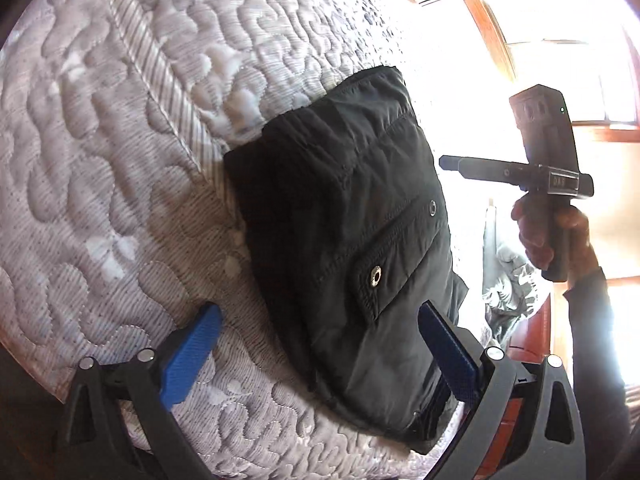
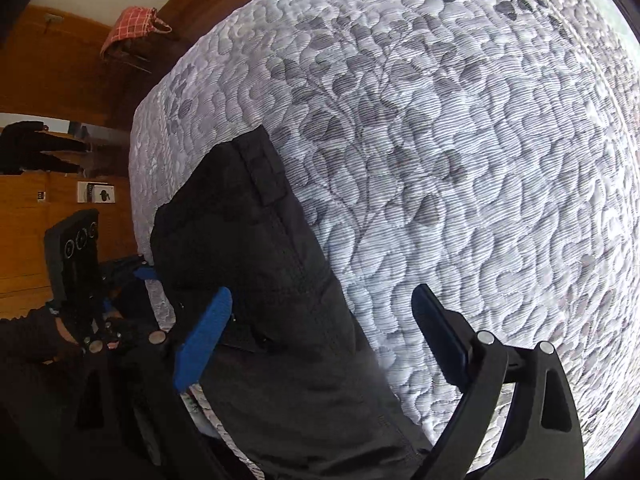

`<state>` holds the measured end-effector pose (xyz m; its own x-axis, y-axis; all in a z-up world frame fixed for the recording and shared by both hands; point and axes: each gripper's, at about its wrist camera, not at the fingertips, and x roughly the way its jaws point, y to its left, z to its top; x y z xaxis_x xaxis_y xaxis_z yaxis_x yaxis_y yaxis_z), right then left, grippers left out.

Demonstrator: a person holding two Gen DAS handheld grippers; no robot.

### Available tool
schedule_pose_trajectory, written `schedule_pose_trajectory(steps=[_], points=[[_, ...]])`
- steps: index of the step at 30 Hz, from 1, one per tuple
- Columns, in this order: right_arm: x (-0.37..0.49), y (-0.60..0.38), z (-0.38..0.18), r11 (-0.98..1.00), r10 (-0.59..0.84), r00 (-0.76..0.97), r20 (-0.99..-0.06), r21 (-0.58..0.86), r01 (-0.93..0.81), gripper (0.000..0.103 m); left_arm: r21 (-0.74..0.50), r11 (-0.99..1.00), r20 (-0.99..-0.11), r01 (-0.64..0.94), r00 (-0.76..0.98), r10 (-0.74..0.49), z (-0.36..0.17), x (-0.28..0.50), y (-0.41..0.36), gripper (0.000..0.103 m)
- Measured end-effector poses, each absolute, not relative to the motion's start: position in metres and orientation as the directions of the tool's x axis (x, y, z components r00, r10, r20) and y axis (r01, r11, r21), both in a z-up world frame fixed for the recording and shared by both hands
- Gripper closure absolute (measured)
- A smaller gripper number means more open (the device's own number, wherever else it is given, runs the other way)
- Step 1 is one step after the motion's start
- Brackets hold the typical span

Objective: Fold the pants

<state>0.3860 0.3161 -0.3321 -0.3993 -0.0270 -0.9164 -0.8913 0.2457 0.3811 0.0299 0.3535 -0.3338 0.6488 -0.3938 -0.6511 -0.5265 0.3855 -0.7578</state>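
**Folded black pants on quilted mattress, both grippers spread**

Item 1. Black woven-fabric pants (image 1: 340, 240), folded into a compact thick bundle. They lie on the grey-white quilted mattress (image 1: 120, 160), at its edge. Uppermost face in the left wrist view carries a flapped pocket with two metal snap studs (image 1: 376, 276). In the right wrist view a stitched seam and a belt loop show on the bundle (image 2: 248, 240).

Item 2. Left gripper (image 1: 320, 348), black frame with blue textured finger pads (image 1: 192, 356). Jaws spread wide and holding nothing. One pad stands over bare mattress just beside the bundle, the other over the bundle's near corner. Whether the pads touch the cloth cannot be told.

Item 3. Right gripper (image 2: 320, 344), same make. Jaws wide apart and empty. One blue pad (image 2: 204, 340) sits over the pants, the other over the mattress. In the left wrist view this gripper (image 1: 444, 162) appears beyond the bundle, held by a dark-sleeved hand (image 1: 556, 232).

Item 4. Surroundings: wood-framed bright window (image 1: 560, 60); wooden panelled wall (image 2: 48, 80); red checked cloth bag (image 2: 132, 28) hanging on it.
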Motion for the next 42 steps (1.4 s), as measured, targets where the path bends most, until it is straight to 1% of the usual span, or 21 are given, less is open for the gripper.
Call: schedule_pose_trajectory(steps=[3,5,7,10,11,12,16,17,18,21,22,24,25,26,27,28,29,31,33,36,42], points=[[0.379,0.325,-0.342,0.232,-0.026,-0.438,-0.899,0.420,-0.877,0.012,-0.789,0.351,-0.614,-0.504,0.659,-0.434,-0.336,0.039,0.353,0.004],[0.373,0.336,-0.349,0.219,-0.029,-0.476,-0.879,0.459,-0.861,0.012,-0.774,0.353,-0.634,-0.526,0.647,-0.424,-0.337,0.047,0.352,0.004],[0.367,0.349,-0.355,0.200,-0.028,-0.493,-0.869,0.479,-0.855,0.012,-0.777,0.349,-0.630,-0.524,0.653,-0.420,-0.335,0.052,0.353,0.004],[0.357,0.368,-0.364,0.177,-0.044,-0.511,-0.858,0.497,-0.850,0.012,-0.785,0.316,-0.619,-0.532,0.673,-0.405,-0.337,0.048,0.354,0.009],[0.353,0.374,-0.367,0.168,-0.052,-0.515,-0.855,0.501,-0.849,0.012,-0.788,0.303,-0.615,-0.536,0.676,-0.405,-0.339,0.048,0.356,0.013],[0.350,0.379,-0.370,0.161,-0.061,-0.521,-0.851,0.507,-0.847,0.012,-0.791,0.296,-0.612,-0.536,0.681,-0.403,-0.340,0.043,0.356,0.021],[0.340,0.390,-0.379,0.137,-0.094,-0.536,-0.839,0.523,-0.842,0.012,-0.797,0.264,-0.603,-0.543,0.690,-0.400,-0.347,0.038,0.361,0.036],[0.338,0.392,-0.382,0.135,-0.102,-0.540,-0.836,0.526,-0.840,0.012,-0.798,0.264,-0.601,-0.541,0.692,-0.399,-0.348,0.038,0.361,0.044],[0.335,0.394,-0.385,0.131,-0.110,-0.539,-0.835,0.526,-0.841,0.012,-0.798,0.264,-0.602,-0.542,0.694,-0.396,-0.350,0.033,0.363,0.049],[0.329,0.398,-0.389,0.121,-0.117,-0.536,-0.836,0.524,-0.843,0.011,-0.793,0.281,-0.609,-0.541,0.693,-0.385,-0.349,0.032,0.360,0.057],[0.326,0.400,-0.389,0.120,-0.118,-0.536,-0.836,0.524,-0.844,0.011,-0.793,0.283,-0.610,-0.540,0.694,-0.384,-0.349,0.032,0.360,0.058],[0.323,0.401,-0.388,0.117,-0.119,-0.535,-0.836,0.523,-0.844,0.013,-0.791,0.288,-0.612,-0.540,0.694,-0.380,-0.349,0.028,0.353,0.063],[0.325,0.397,-0.383,0.113,-0.117,-0.539,-0.834,0.528,-0.842,0.016,-0.791,0.289,-0.612,-0.539,0.695,-0.378,-0.348,0.027,0.352,0.064],[0.326,0.394,-0.380,0.109,-0.117,-0.538,-0.835,0.527,-0.843,0.026,-0.791,0.291,-0.612,-0.538,0.697,-0.374,-0.347,0.027,0.351,0.066],[0.325,0.394,-0.378,0.105,-0.118,-0.530,-0.839,0.521,-0.847,0.034,-0.789,0.297,-0.614,-0.538,0.697,-0.370,-0.342,0.031,0.349,0.069],[0.325,0.392,-0.378,0.099,-0.122,-0.522,-0.844,0.513,-0.852,0.039,-0.787,0.304,-0.617,-0.537,0.697,-0.367,-0.338,0.033,0.348,0.070],[0.324,0.391,-0.377,0.093,-0.126,-0.512,-0.850,0.504,-0.859,0.047,-0.785,0.311,-0.619,-0.536,0.695,-0.365,-0.336,0.034,0.347,0.073],[0.323,0.388,-0.370,0.088,-0.119,-0.502,-0.856,0.495,-0.864,0.056,-0.782,0.323,-0.623,-0.534,0.694,-0.362,-0.331,0.035,0.344,0.076],[0.322,0.385,-0.363,0.083,-0.110,-0.498,-0.860,0.492,-0.867,0.069,-0.781,0.334,-0.624,-0.528,0.696,-0.356,-0.325,0.036,0.341,0.081],[0.322,0.380,-0.349,0.070,-0.096,-0.482,-0.871,0.478,-0.876,0.076,-0.772,0.369,-0.630,-0.517,0.696,-0.345,-0.313,0.038,0.336,0.083],[0.320,0.373,-0.320,0.059,-0.073,-0.450,-0.890,0.446,-0.893,0.077,-0.765,0.416,-0.632,-0.493,0.701,-0.331,-0.291,0.046,0.326,0.084]])
